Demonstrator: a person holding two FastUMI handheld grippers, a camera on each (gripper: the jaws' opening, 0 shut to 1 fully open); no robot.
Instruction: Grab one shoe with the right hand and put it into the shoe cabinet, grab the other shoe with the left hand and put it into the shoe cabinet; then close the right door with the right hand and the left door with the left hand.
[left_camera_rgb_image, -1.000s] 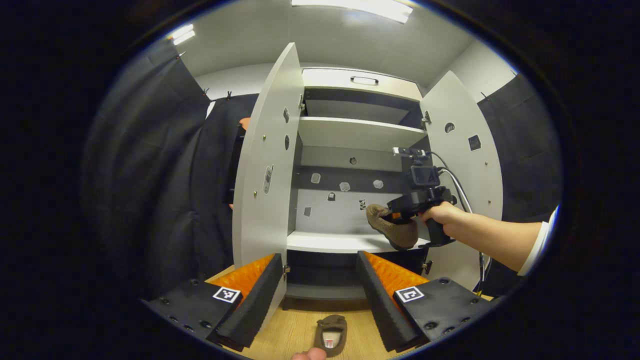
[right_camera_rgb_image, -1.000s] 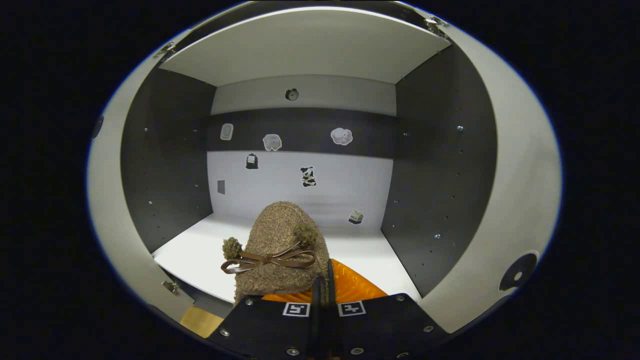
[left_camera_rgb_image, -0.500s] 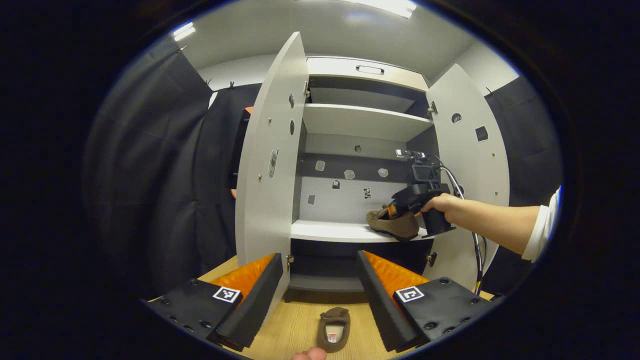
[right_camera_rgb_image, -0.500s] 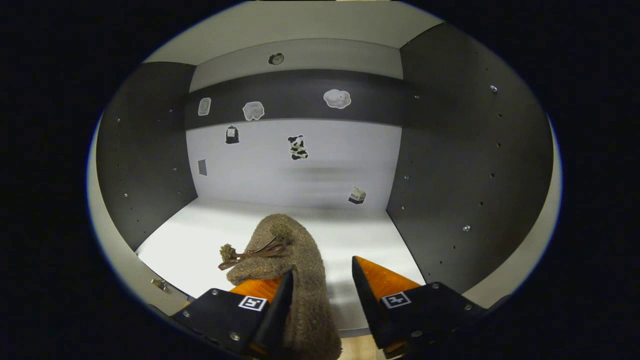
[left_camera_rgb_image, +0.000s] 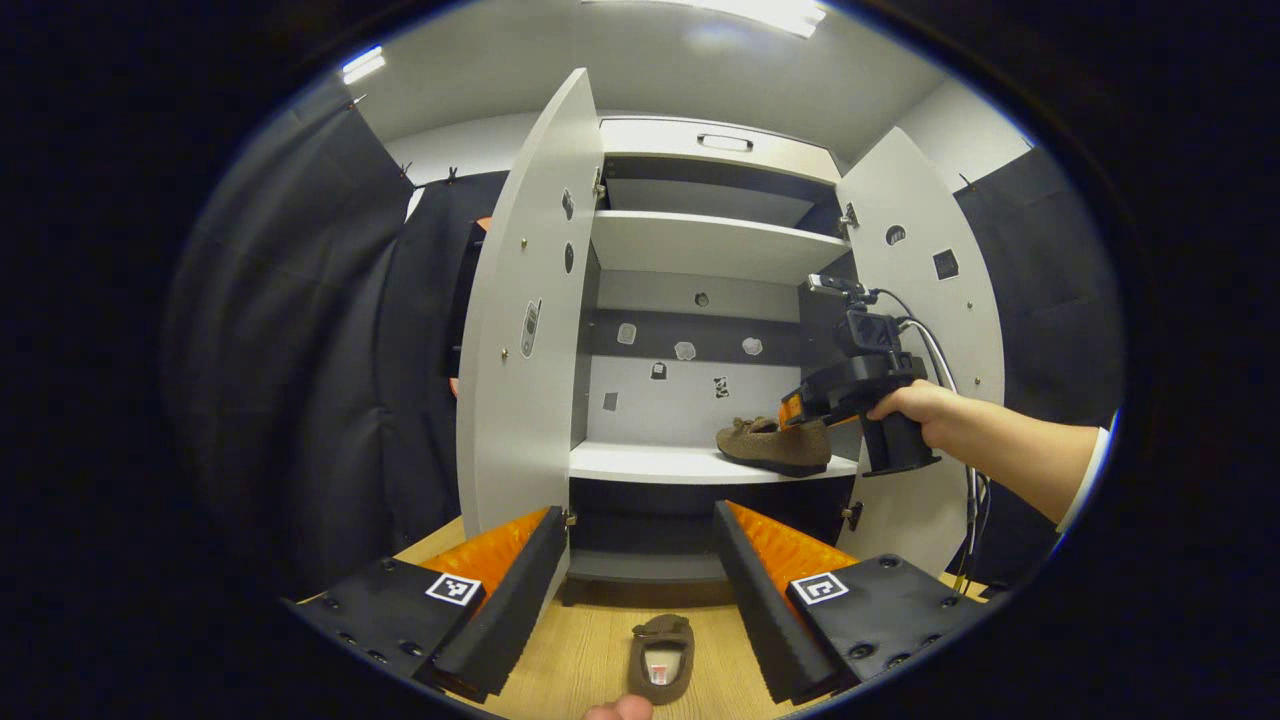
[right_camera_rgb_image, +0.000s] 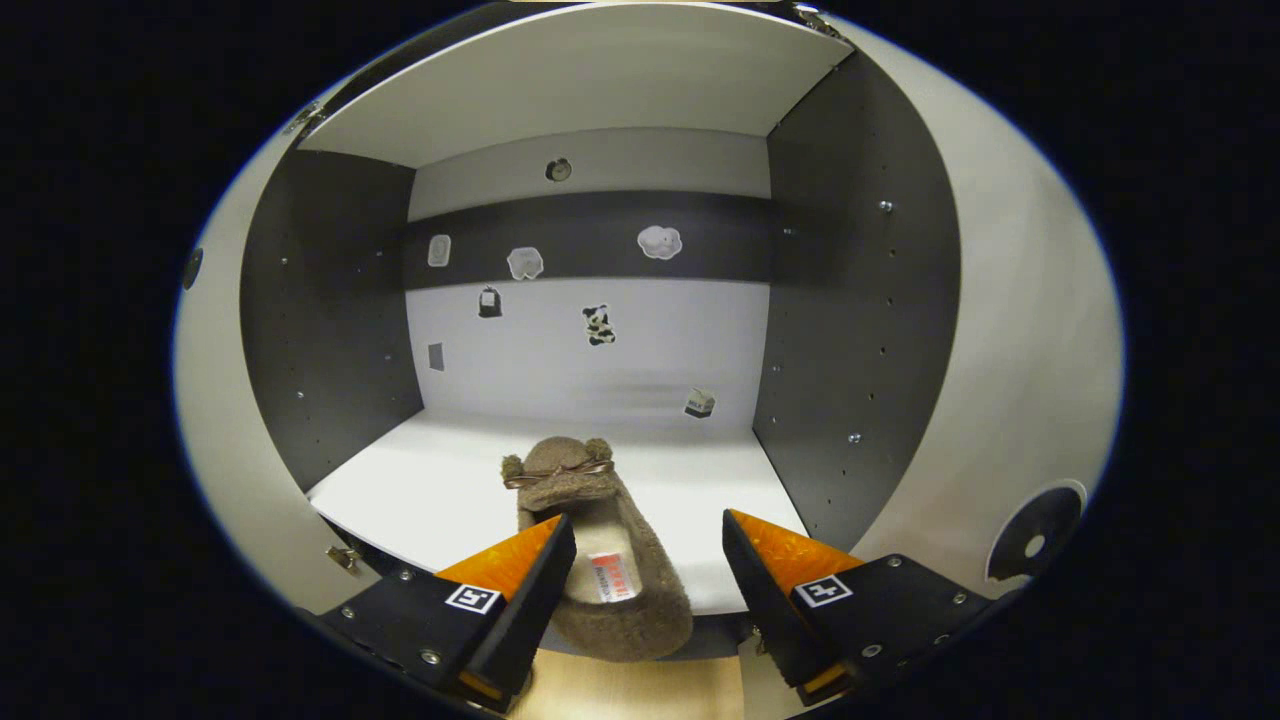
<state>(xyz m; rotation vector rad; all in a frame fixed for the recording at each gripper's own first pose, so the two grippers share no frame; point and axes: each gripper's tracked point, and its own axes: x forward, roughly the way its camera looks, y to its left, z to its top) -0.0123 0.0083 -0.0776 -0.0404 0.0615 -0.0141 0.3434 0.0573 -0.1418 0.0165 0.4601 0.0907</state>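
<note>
The shoe cabinet (left_camera_rgb_image: 700, 250) stands with both doors swung wide, the left door (left_camera_rgb_image: 520, 330) and the right door (left_camera_rgb_image: 925, 300) flanking its shelves. On the cabinet's middle shelf (right_camera_rgb_image: 440, 495) lies the first shoe (right_camera_rgb_image: 600, 560), toe toward the back wall and heel just over the shelf's front lip. The right gripper (right_camera_rgb_image: 640, 590) hangs at the cabinet's front edge with its fingers spread on either side of that heel; whether either one touches it cannot be told, but nothing pinches it. In the left gripper view the same shoe (left_camera_rgb_image: 775, 445) sits at the right end of the shelf, the hand (left_camera_rgb_image: 915, 400) beside it. The second shoe (left_camera_rgb_image: 662, 655) lies on the wooden floor (left_camera_rgb_image: 590, 650) in front of the cabinet, between the left gripper (left_camera_rgb_image: 640, 600)'s spread fingers but not gripped. The risk, as I judge it, is the overhanging heel: a finger brushing it on the way out could drag the shoe off the shelf, or the closing right door could catch it.
</note>
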